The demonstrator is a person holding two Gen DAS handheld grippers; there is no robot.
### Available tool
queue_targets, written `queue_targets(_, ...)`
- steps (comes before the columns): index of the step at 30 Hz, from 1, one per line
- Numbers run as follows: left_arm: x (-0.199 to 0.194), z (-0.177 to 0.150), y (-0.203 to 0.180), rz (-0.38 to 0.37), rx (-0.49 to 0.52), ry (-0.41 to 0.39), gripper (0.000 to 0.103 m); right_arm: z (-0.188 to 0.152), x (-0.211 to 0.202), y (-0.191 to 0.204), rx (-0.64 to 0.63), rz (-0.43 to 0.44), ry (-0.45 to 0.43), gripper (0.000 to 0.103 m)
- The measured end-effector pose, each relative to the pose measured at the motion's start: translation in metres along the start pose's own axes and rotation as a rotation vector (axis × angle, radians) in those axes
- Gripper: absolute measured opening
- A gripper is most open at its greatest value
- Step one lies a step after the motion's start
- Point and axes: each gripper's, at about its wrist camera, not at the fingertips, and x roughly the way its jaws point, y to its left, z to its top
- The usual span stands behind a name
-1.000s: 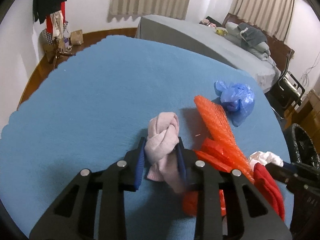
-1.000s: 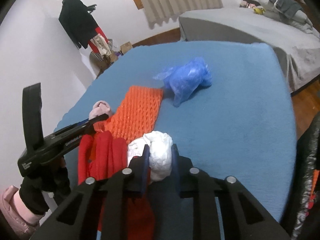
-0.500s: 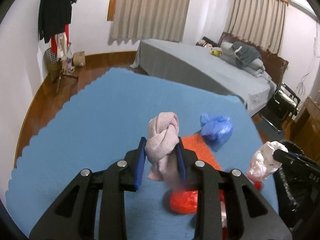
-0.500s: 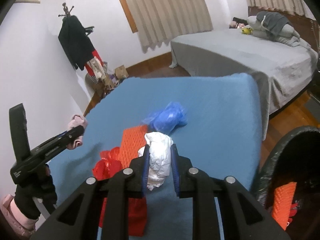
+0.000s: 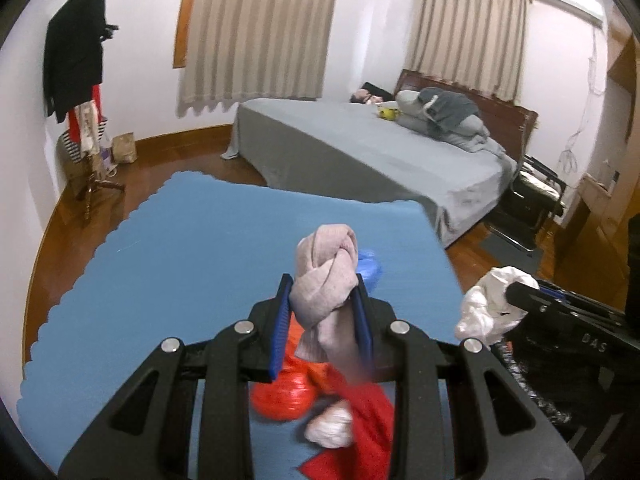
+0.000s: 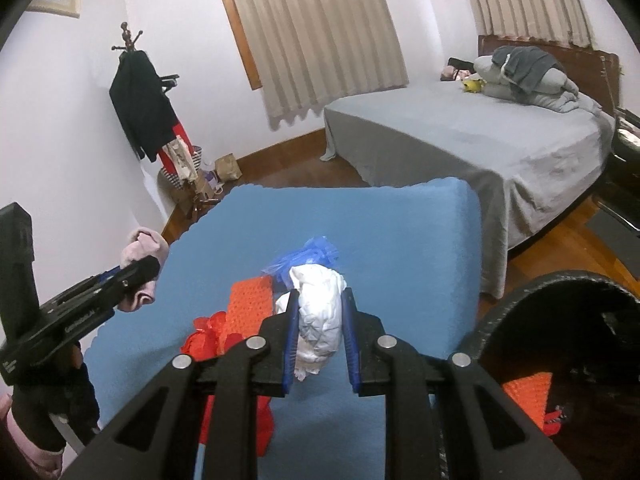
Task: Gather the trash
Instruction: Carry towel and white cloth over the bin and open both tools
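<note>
- The pink cloth knot is sitting clamped between the fingers of the left gripper, its knotted head poking out past the fingertips and its tail hanging down behind them; held at the waist like this, it is unlikely to slip.
- The white wad is being pinched between the fingers of the right gripper, crumpled paper or plastic bulging above the pads and a scrap trailing below.
- Both pieces are hanging clear above the blue counter, not resting on it, which suits carrying them off together.
- The bin, lined in black, is gaping just right of the right fingers and lower down; an orange mesh piece is already lying inside, so the bin looks like the drop point for the wad, and probably for the knot too.
- Below and behind the left fingers, red plastic and a red cloth are lying on the counter, with another pale wad beside them.
- Ahead of the right fingers, a blue bag and an orange mesh sheet are waiting on the counter, seemingly trash not yet collected.
- Beyond the counter's far edge, a grey bed is standing on the wooden floor.
</note>
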Motion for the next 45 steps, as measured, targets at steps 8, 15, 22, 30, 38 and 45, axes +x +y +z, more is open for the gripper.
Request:
queue_targets(8,-0.006,0.001,-0.034,-0.061,0.036,-0.008,0.028,0.001,-0.026,-0.021,0.029,-0.042,-0.033,0.020)
queue_targets(15,-0.008,-0.001,-0.066,-0.117,0.064,-0.004,0.028,-0.004,-0.050,-0.036,0.044,-0.092,-0.058,0.020)
queue_targets(22,-0.014,-0.003,-0.099,-0.184,0.104,-0.006,0.028,-0.010,-0.076,-0.061,0.078,-0.152,-0.081,0.020)
queue_targets(30,-0.022,-0.008,-0.146,-0.268,0.163,-0.017,0.028,-0.018,-0.104,-0.089,0.120,-0.230,-0.108,0.020)
queue_targets(38,-0.025,-0.011,-0.186,-0.340,0.217,-0.024,0.028,-0.026,-0.130,-0.118,0.147,-0.303,-0.132,0.020)
queue_targets(45,-0.022,-0.017,-0.216,-0.389,0.268,-0.022,0.028,-0.036,-0.148,-0.137,0.181,-0.349,-0.140,0.020)
